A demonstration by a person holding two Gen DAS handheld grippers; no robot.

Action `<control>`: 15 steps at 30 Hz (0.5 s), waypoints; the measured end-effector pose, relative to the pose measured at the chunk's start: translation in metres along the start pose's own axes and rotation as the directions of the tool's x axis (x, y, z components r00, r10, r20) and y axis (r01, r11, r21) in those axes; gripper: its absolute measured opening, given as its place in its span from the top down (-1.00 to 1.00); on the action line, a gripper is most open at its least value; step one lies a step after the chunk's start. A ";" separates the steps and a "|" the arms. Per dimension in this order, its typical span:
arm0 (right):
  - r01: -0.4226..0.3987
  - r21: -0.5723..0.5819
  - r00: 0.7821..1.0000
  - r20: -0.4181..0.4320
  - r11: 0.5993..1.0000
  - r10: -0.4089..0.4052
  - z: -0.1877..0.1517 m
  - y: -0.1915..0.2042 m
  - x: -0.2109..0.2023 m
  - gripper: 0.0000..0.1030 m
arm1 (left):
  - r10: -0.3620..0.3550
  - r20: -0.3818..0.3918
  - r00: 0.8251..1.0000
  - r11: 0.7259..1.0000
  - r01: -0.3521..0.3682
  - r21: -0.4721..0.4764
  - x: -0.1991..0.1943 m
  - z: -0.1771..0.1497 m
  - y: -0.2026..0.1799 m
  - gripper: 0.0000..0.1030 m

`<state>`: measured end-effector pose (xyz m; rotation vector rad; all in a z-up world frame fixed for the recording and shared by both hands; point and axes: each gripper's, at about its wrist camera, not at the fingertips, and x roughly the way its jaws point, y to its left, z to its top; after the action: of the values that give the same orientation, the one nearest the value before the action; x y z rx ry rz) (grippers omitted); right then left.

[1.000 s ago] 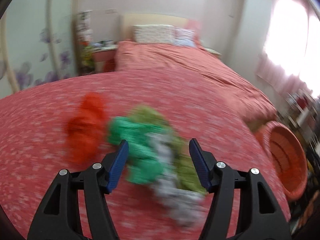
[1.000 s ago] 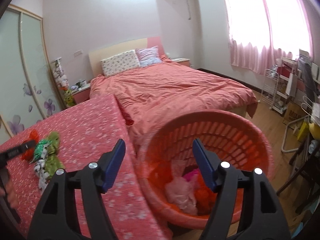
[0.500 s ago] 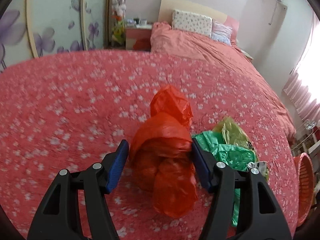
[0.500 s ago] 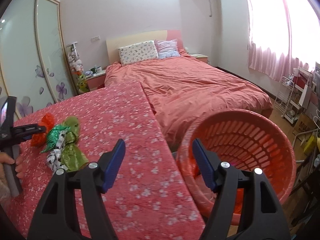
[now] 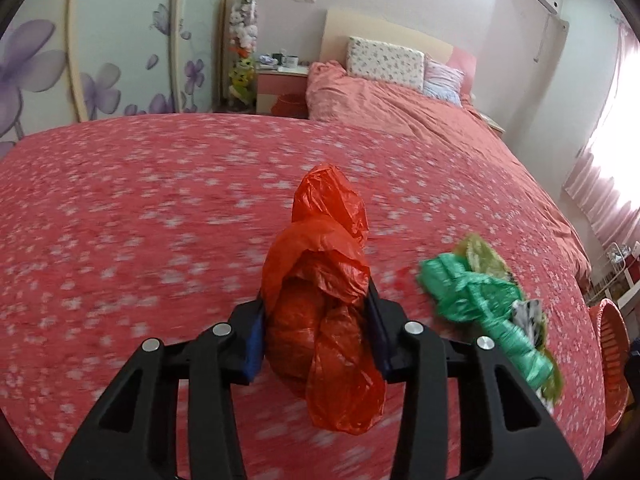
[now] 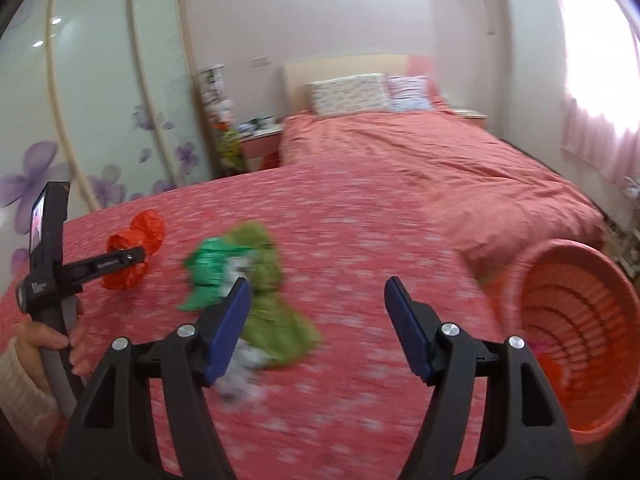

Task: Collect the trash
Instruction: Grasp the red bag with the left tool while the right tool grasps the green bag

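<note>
My left gripper is shut on a crumpled orange plastic bag on the pink floral bedspread. The bag and the left gripper also show in the right wrist view. A green plastic bag with olive and white wrappers lies just right of it, and shows in the right wrist view. My right gripper is open and empty, above the bedspread, right of the green bag. An orange laundry basket stands to the right beside the bed.
A second bed with a salmon duvet and pillows lies beyond. A nightstand and sliding wardrobe doors are at the back left. The basket's rim shows at the far right.
My left gripper has closed on the orange bag. My right gripper has swung left from the basket toward the green bag and stays open.
</note>
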<state>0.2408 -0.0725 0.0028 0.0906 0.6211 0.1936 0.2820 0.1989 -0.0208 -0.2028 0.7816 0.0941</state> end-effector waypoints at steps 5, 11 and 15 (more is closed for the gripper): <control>-0.118 -0.067 0.992 -0.053 0.991 0.115 0.010 0.061 0.036 0.11 | 0.033 0.018 0.999 0.999 -0.032 -0.027 -0.020 -0.005 0.036 0.17; -0.127 -0.143 0.984 -0.139 0.981 0.107 0.014 0.114 0.083 0.31 | 0.054 0.031 0.998 0.997 -0.052 -0.052 -0.031 -0.008 0.067 0.16; -0.056 -0.229 0.984 -0.177 0.972 0.015 0.008 0.135 0.107 0.32 | 0.052 0.029 0.998 0.997 -0.050 -0.062 -0.032 -0.011 0.078 0.16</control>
<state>0.3100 0.0811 -0.0321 -0.1441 0.7668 0.3101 0.2394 0.2721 -0.0174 -0.2388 0.7541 0.1687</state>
